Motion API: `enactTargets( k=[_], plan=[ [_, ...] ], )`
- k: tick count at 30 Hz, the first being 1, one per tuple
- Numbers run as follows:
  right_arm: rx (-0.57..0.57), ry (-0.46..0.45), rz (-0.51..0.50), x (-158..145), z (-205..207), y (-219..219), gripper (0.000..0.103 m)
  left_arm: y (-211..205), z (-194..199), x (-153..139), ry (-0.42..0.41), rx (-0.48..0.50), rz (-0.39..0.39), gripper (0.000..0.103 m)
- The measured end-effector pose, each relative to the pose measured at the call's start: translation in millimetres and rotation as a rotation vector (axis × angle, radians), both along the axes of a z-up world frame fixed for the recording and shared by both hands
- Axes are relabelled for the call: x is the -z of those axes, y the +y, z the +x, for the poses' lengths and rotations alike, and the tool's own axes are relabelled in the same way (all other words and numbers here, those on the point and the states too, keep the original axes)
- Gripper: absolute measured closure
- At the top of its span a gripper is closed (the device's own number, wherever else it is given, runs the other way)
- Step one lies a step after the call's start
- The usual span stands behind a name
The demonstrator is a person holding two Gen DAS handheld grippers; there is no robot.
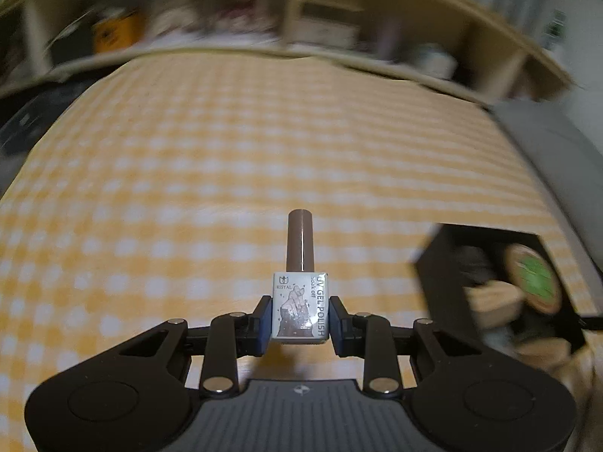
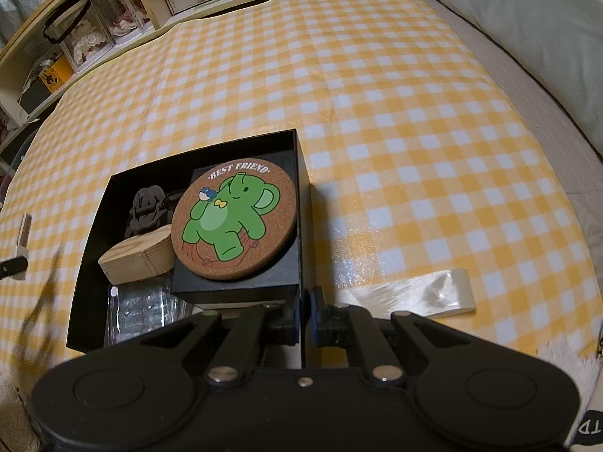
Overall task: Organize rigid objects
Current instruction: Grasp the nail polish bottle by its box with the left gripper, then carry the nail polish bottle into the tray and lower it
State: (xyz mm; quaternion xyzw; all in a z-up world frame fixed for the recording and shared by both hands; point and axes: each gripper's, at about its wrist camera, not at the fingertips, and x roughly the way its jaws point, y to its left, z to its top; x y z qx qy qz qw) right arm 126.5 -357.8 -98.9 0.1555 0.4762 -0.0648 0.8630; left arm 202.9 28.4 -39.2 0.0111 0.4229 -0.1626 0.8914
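Polish bottle (image 1: 300,307) sat pinched in the left gripper (image 1: 300,324) at lower centre; right gripper (image 2: 304,320) clamped the box wall (image 2: 303,203), which risked tipping.

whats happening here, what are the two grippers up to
The left gripper is clamped on a small gel polish bottle, held above the yellow checked cloth. The right gripper pinches the near wall of an open black box. Inside the box are a cork elephant coaster on a smaller black box, a wooden piece and a clear plastic pack. The bottle is not yet in the box.
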Motion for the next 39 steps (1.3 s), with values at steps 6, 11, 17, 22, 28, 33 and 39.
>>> enactTargets(
  k=[6, 11, 17, 22, 28, 33, 39],
  plan=[
    [-0.003, 0.006, -0.005, 1.9, 1.4, 1.0, 0.097, -48.2, -33.8, -20.9, -0.065, 0.228, 0.011, 0.071],
    [-0.003, 0.006, -0.004, 1.8, 1.5, 1.3, 0.097, -89.3, -55.3, -21.1, -0.103, 0.393, 0.013, 0.071],
    [-0.004, 0.006, -0.004, 1.7, 1.7, 1.1, 0.097, -133.7, -70.1, -6.9, -0.18, 0.573, 0.077, 0.071],
    [-0.003, 0.006, -0.004, 1.7, 1.7, 0.8, 0.097, -151.4, -75.9, 6.7, -0.203, 0.676, 0.153, 0.071],
    [-0.003, 0.006, -0.004, 1.8, 1.7, 0.8, 0.097, -150.0, -68.7, 11.1, -0.159, 0.682, 0.133, 0.071],
    [-0.004, 0.006, -0.003, 1.8, 1.7, 0.8, 0.097, -145.5, -62.7, 16.6, -0.11, 0.662, 0.083, 0.071],
    [-0.003, 0.006, -0.004, 1.8, 1.7, 0.8, 0.097, -145.0, -58.0, 21.9, -0.095, 0.631, 0.059, 0.07]
  ],
)
